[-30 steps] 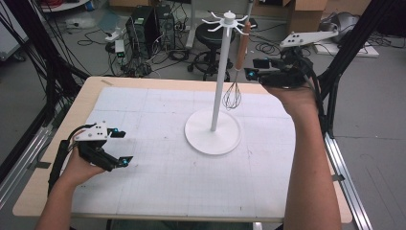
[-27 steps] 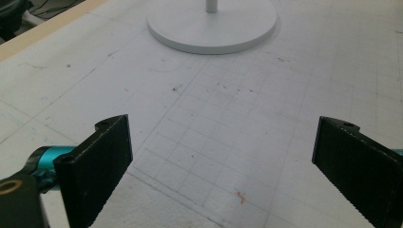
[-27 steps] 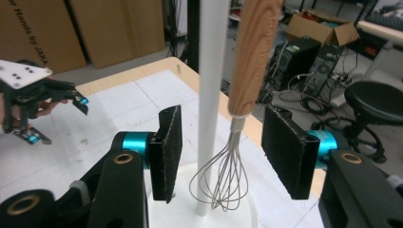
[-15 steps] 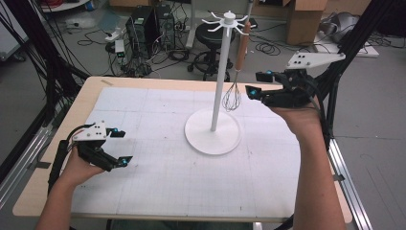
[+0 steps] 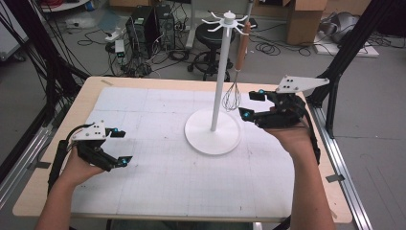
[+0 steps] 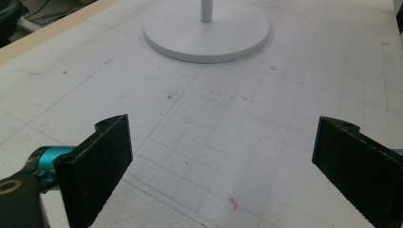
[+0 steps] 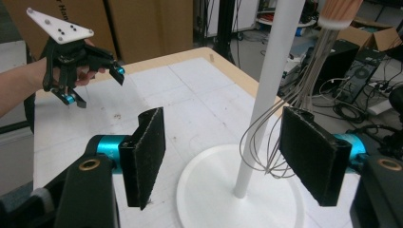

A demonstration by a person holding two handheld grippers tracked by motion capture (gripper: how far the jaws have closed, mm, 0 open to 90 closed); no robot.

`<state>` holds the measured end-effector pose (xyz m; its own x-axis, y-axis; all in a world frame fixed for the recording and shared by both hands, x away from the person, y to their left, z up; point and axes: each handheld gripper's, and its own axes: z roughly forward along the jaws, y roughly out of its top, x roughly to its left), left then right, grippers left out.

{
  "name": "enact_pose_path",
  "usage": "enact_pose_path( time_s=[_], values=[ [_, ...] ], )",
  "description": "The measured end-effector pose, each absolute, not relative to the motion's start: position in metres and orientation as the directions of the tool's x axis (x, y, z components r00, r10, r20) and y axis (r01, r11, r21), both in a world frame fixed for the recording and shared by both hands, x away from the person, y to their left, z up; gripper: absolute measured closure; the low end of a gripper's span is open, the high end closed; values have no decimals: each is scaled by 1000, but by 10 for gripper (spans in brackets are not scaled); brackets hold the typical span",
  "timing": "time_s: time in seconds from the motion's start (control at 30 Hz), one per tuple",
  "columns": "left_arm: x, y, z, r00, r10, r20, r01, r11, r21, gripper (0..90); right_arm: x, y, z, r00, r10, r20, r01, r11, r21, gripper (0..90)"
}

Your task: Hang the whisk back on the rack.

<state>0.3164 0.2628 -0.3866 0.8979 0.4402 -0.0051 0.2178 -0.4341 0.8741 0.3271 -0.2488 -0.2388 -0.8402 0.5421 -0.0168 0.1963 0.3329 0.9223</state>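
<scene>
Now the right gripper (image 5: 250,104) had jaws just opening, released beside the whisk (image 5: 232,96), which hung on the stand (image 5: 213,136). Left gripper (image 5: 119,146) rested released on the desk (image 5: 158,191).

Lighting, as I see it: even, soft overhead light; faint shadows; slight softness throughout; no glare.

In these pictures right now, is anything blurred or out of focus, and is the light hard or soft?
High view: soft and slightly grainy, even room light, faint shadow under the stand. Right gripper view: the whisk wires are sharp, the background softer. Left gripper view: the near jaws are slightly soft, and there is no glare on the table.
</scene>
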Motion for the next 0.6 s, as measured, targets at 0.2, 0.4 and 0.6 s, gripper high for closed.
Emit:
enact_pose_path(
  time_s=[0.2,0.4,0.6],
  values=[
    [316,262,-386,899,439,-4,215,-433,875,67,323,-244,-261,-842,539,-21,192,335,922,295],
    [316,263,-386,901,434,-5,209,-424,881,67,319,-243,-287,-837,547,-8,206,329,921,270],
    [315,261,-386,903,429,-7,209,-425,881,67,315,-247,-315,-815,579,13,233,308,922,226]
  ],
)
